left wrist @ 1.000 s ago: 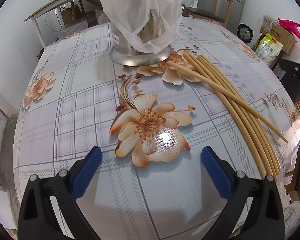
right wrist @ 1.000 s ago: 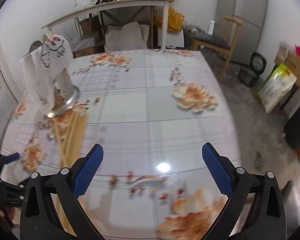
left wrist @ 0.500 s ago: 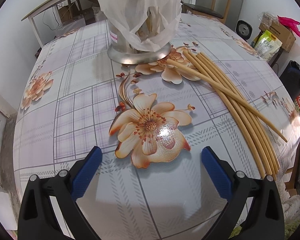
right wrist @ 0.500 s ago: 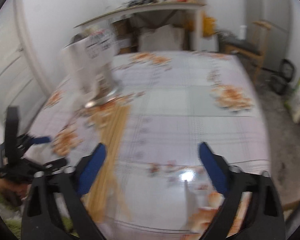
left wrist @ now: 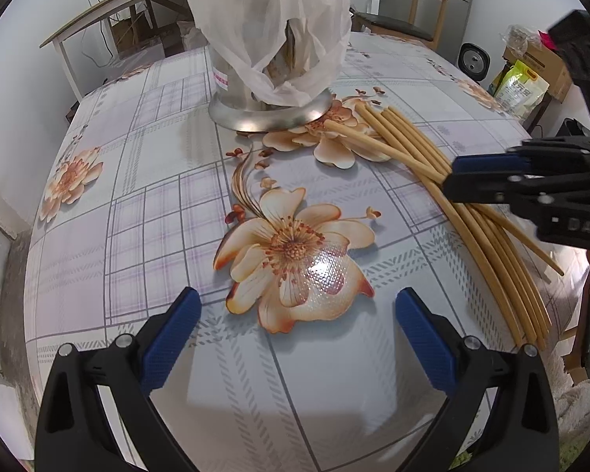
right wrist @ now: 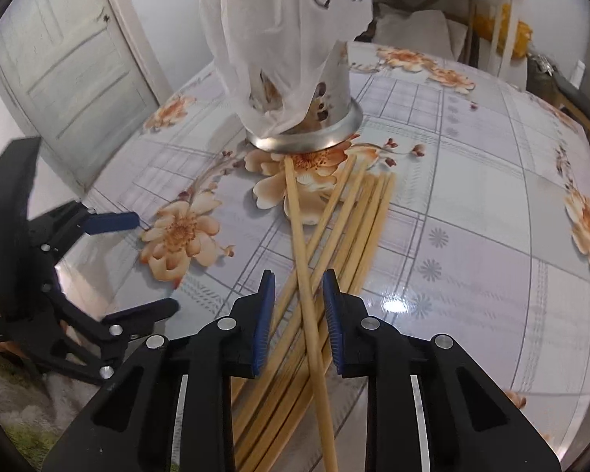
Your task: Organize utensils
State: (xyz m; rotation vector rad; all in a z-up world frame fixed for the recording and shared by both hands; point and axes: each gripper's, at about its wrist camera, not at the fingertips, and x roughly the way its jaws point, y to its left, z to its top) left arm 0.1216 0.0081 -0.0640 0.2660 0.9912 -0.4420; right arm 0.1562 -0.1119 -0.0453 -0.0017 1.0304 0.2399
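left wrist: floral tablecloth (left wrist: 145, 181), wooden chair (left wrist: 409, 19)

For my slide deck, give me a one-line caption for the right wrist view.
Right gripper fingers straddle the crossing chopstick atop the chopstick pile, near the bag-covered steel holder.

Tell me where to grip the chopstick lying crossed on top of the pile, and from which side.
Grip the top chopstick at mid-length, from above, where it crosses over the chopstick pile and sits proud. The right gripper already straddles it there, jaws either side, not yet closed. Its far end nearly reaches the metal holder.
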